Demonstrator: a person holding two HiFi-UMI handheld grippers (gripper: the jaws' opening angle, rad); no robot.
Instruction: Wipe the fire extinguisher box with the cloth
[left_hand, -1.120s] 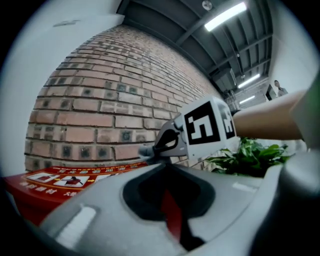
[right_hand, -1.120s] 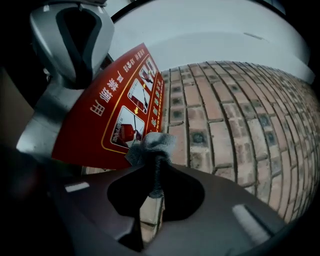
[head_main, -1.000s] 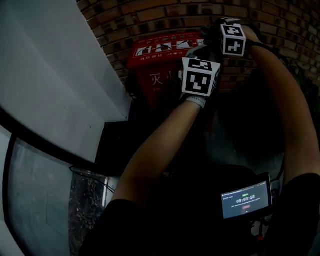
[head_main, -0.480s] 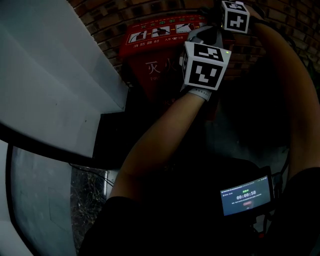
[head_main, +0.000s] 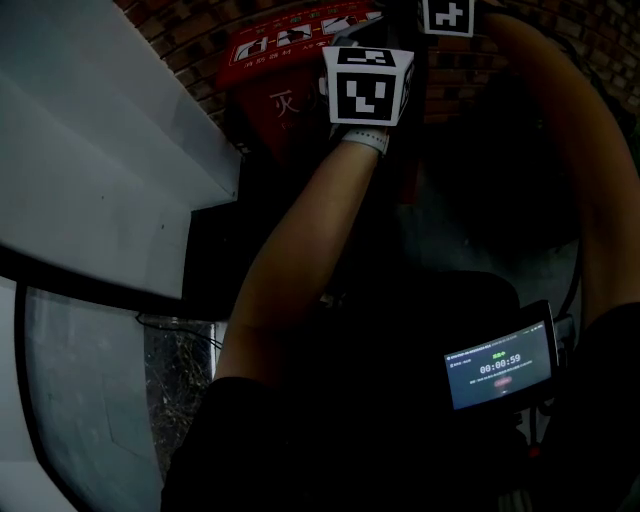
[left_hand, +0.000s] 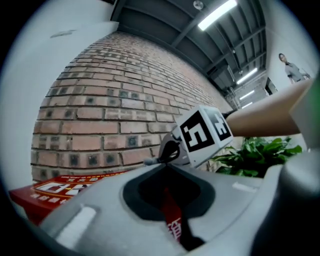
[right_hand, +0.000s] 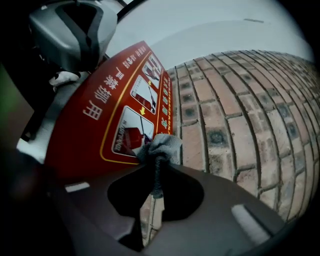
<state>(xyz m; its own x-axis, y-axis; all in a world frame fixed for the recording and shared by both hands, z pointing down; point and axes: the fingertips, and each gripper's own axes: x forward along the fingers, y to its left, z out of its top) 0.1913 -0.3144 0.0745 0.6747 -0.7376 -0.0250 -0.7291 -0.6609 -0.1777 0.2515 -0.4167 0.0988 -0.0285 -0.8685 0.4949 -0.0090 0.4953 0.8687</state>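
Observation:
The red fire extinguisher box (head_main: 285, 55) stands against the brick wall, its printed lid (right_hand: 120, 110) facing up. My right gripper (right_hand: 159, 162) is shut on a bunched grey cloth (right_hand: 161, 146), which presses on the lid's back edge next to the bricks. In the head view only its marker cube (head_main: 447, 14) shows, at the top edge. My left gripper (left_hand: 165, 166) hovers over the box front (left_hand: 65, 192) with its jaws shut and nothing between them. Its marker cube (head_main: 368, 84) hides the jaws in the head view.
The brick wall (left_hand: 110, 110) rises right behind the box. A white slanted panel (head_main: 90, 150) runs along the left. A green plant (left_hand: 255, 156) stands to the right of the box. A small lit screen (head_main: 498, 366) hangs near my right hip.
The box and both marker cubes have slid up and left in the head view. The right cube is now cut by the top edge. The left cube has moved left across the box front.

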